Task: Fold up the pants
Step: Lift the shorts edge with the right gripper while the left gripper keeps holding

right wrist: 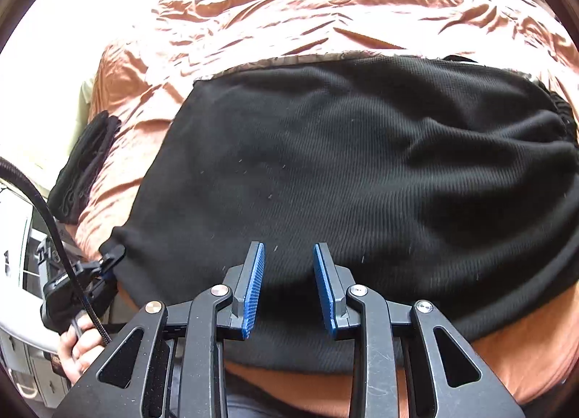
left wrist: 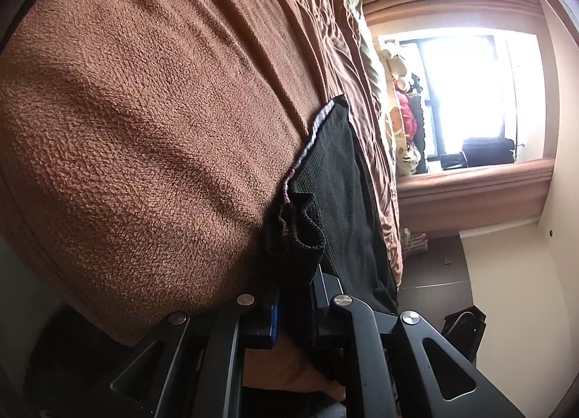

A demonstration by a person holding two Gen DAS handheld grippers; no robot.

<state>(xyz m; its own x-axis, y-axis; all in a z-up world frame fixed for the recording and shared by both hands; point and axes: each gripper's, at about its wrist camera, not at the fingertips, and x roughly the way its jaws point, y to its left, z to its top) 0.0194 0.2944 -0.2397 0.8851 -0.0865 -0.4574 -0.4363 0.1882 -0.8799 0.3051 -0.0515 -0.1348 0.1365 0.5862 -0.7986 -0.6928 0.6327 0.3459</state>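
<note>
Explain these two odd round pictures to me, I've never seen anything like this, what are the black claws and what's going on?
Each picture comes from a wide-angle camera on a hand-held two-finger gripper; a person holds one per hand. The left camera shows the left gripper pinching a corner of black pants, which lie on a brown blanket covering a bed. The right camera looks down at the same pants spread flat. The right gripper hovers over them, its blue pads apart and holding nothing. At the lower left of that view you see the person's other hand with its gripper.

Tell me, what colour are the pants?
Black. The pants show best in the right wrist view, spread on the brown blanket.
</note>
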